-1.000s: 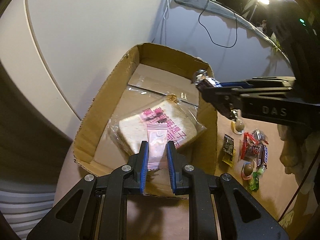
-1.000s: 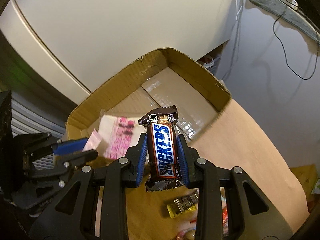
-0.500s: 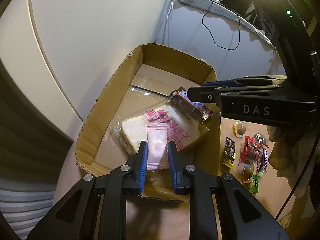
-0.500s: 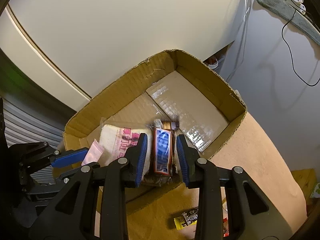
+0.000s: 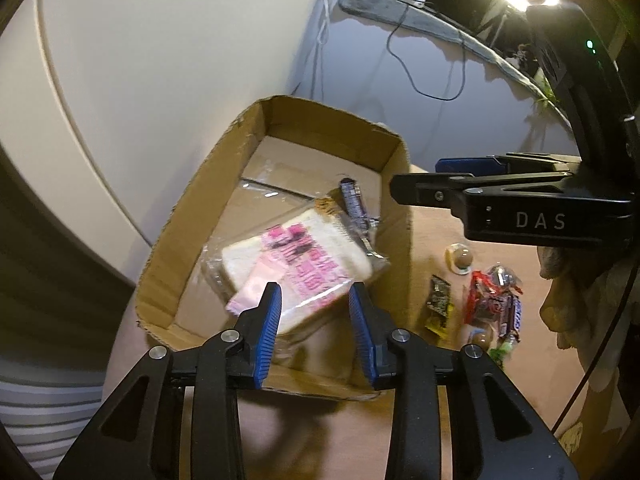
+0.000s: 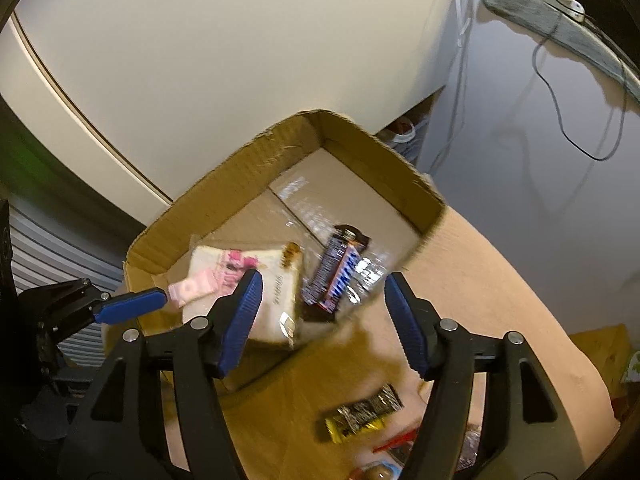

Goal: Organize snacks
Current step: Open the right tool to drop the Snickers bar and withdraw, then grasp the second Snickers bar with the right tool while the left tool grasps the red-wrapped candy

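Snickers bar [image 6: 335,276] label reads only between right hand-held gripper [image 6: 322,322] fingers.

We found the Snickers bar [image 6: 335,274] and pink sachet [image 5: 256,293] motion-blurred. Bread-bag [image 5: 298,264] print was unreadable. Frame edge cut the snack pile [image 6: 384,456] at the bottom.

I see the cardboard box [image 5: 200,216] sitting on the surface [image 5: 432,240]. Inside it lies the bagged bread slice [image 5: 304,256], with the small candy packet [image 5: 256,292] on top of its near end. The Snickers bar [image 6: 336,268] is in the box too, just right of the bread. Outside, right of the box, a pile of snacks [image 5: 492,304] lies on the surface.
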Demonstrator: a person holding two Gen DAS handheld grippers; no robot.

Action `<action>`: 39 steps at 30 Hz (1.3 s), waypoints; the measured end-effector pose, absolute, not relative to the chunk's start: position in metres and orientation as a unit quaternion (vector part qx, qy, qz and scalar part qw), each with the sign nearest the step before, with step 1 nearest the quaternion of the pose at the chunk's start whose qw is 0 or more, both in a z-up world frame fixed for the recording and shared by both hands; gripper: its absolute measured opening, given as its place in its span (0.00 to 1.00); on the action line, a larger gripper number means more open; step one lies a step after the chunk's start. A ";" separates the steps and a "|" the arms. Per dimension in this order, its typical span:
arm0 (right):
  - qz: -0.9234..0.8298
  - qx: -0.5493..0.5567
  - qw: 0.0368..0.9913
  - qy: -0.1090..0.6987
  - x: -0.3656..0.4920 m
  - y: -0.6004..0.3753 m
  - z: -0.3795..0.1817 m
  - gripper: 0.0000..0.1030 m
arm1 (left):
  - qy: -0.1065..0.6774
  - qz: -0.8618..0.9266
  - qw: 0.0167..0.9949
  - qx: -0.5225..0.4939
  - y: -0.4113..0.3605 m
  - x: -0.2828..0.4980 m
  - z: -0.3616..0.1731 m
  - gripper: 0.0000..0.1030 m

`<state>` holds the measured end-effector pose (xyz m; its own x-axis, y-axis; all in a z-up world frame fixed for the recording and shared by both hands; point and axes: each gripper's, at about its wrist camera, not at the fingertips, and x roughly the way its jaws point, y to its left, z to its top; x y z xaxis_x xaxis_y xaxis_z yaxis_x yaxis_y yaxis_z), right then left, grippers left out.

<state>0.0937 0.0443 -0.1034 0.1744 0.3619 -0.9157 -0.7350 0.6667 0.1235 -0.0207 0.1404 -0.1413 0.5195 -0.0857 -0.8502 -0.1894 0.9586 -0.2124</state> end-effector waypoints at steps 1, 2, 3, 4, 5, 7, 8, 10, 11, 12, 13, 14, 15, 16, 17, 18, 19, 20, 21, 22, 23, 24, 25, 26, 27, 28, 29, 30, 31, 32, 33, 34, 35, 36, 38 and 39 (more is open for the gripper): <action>0.364 -0.175 0.748 0.527 0.095 0.038 -0.102 0.64 | 0.488 0.026 0.861 -0.139 0.137 -0.020 -0.140 0.33; 0.361 -0.174 0.749 0.528 0.095 0.033 -0.101 0.65 | 0.488 0.022 0.862 -0.137 0.134 -0.020 -0.139 0.33; 0.356 -0.171 0.751 0.529 0.096 0.026 -0.099 0.65 | 0.488 0.018 0.862 -0.136 0.130 -0.020 -0.139 0.33; 0.351 -0.167 0.754 0.530 0.097 0.018 -0.098 0.65 | 0.488 0.012 0.862 -0.134 0.125 -0.019 -0.138 0.33; 0.348 -0.164 0.755 0.531 0.098 0.012 -0.097 0.65 | 0.488 0.007 0.863 -0.133 0.121 -0.019 -0.137 0.33; 0.337 -0.160 0.760 0.532 0.098 -0.004 -0.096 0.65 | 0.489 -0.004 0.863 -0.129 0.112 -0.017 -0.136 0.33; 0.332 -0.159 0.762 0.533 0.097 -0.013 -0.095 0.65 | 0.490 -0.010 0.862 -0.127 0.107 -0.016 -0.136 0.33; 0.321 -0.157 0.766 0.535 0.095 -0.030 -0.095 0.65 | 0.492 -0.019 0.861 -0.124 0.098 -0.015 -0.136 0.33; 0.315 -0.156 0.767 0.537 0.095 -0.038 -0.096 0.65 | 0.493 -0.023 0.861 -0.123 0.094 -0.014 -0.136 0.33; 0.306 -0.154 0.768 0.541 0.094 -0.051 -0.097 0.65 | 0.495 -0.029 0.860 -0.121 0.089 -0.013 -0.137 0.33; 0.301 -0.152 0.769 0.543 0.094 -0.057 -0.098 0.65 | 0.496 -0.033 0.859 -0.119 0.085 -0.012 -0.138 0.33; 0.295 -0.151 0.770 0.545 0.093 -0.065 -0.099 0.65 | 0.498 -0.038 0.859 -0.118 0.080 -0.012 -0.138 0.33; 0.287 -0.149 0.772 0.548 0.092 -0.077 -0.100 0.65 | 0.500 -0.044 0.857 -0.115 0.074 -0.012 -0.139 0.33; 0.282 -0.148 0.772 0.550 0.092 -0.083 -0.101 0.65 | 0.502 -0.049 0.856 -0.112 0.069 -0.012 -0.140 0.33; 0.275 -0.146 0.773 0.553 0.091 -0.093 -0.102 0.65 | 0.503 -0.053 0.855 -0.109 0.065 -0.011 -0.141 0.33; 0.270 -0.145 0.773 0.555 0.090 -0.100 -0.102 0.65 | 0.505 -0.059 0.854 -0.106 0.059 -0.011 -0.142 0.33; 0.263 -0.143 0.774 0.558 0.089 -0.110 -0.104 0.65 | 0.508 -0.065 0.853 -0.103 0.053 -0.010 -0.143 0.33; 0.258 -0.142 0.775 0.560 0.089 -0.116 -0.105 0.65 | 0.510 -0.069 0.852 -0.101 0.049 -0.009 -0.144 0.33; 0.252 -0.140 0.775 0.562 0.087 -0.124 -0.106 0.65 | 0.512 -0.076 0.849 -0.100 0.042 -0.007 -0.146 0.33; 0.245 -0.136 0.775 0.566 0.086 -0.133 -0.108 0.65 | 0.515 -0.081 0.848 -0.099 0.038 -0.005 -0.147 0.33; 0.240 -0.132 0.775 0.570 0.084 -0.139 -0.110 0.65 | 0.517 -0.087 0.846 -0.099 0.033 -0.004 -0.148 0.33; 0.232 -0.125 0.773 0.577 0.082 -0.149 -0.114 0.65 | 0.520 -0.094 0.843 -0.096 0.026 -0.002 -0.150 0.33; 0.227 -0.122 0.772 0.581 0.081 -0.154 -0.117 0.65 | 0.522 -0.097 0.842 -0.094 0.021 -0.001 -0.151 0.33; 0.221 -0.117 0.771 0.586 0.080 -0.161 -0.120 0.65 | 0.524 -0.101 0.841 -0.091 0.016 0.001 -0.152 0.33; 0.215 -0.111 0.769 0.592 0.078 -0.168 -0.125 0.65 | 0.526 -0.106 0.839 -0.088 0.010 0.003 -0.153 0.33; 0.210 -0.104 0.767 0.598 0.077 -0.173 -0.128 0.65 | 0.529 -0.111 0.837 -0.085 0.005 0.005 -0.155 0.33; 0.204 -0.095 0.764 0.605 0.075 -0.180 -0.133 0.65 | 0.532 -0.115 0.835 -0.083 0.001 0.006 -0.156 0.41; 0.199 -0.086 0.761 0.612 0.073 -0.185 -0.138 0.65 | 0.535 -0.120 0.832 -0.082 -0.003 0.008 -0.159 0.49; 0.196 -0.076 0.757 0.619 0.071 -0.190 -0.143 0.65 | 0.538 -0.126 0.830 -0.082 -0.008 0.010 -0.161 0.49; 0.193 -0.068 0.753 0.626 0.069 -0.193 -0.148 0.65 | 0.540 -0.129 0.828 -0.080 -0.011 0.011 -0.162 0.49; 0.191 -0.064 0.751 0.629 0.066 -0.195 -0.151 0.65 | 0.542 -0.133 0.826 -0.078 -0.016 0.013 -0.164 0.49; 0.188 -0.057 0.750 0.632 0.064 -0.198 -0.154 0.65 | 0.545 -0.137 0.824 -0.076 -0.021 0.016 -0.166 0.50; 0.184 -0.048 0.749 0.634 0.063 -0.200 -0.158 0.65 | 0.548 -0.138 0.822 -0.075 -0.024 0.018 -0.168 0.52; 0.182 -0.035 0.748 0.637 0.062 -0.202 -0.161 0.65 | 0.550 -0.139 0.820 -0.073 -0.027 0.021 -0.169 0.55; 0.180 -0.004 0.744 0.644 0.063 -0.207 -0.167 0.65 | 0.553 -0.138 0.819 -0.067 -0.032 0.028 -0.174 0.56; 0.179 0.005 0.742 0.646 0.063 -0.207 -0.168 0.65 | 0.555 -0.137 0.817 -0.067 -0.033 0.030 -0.176 0.56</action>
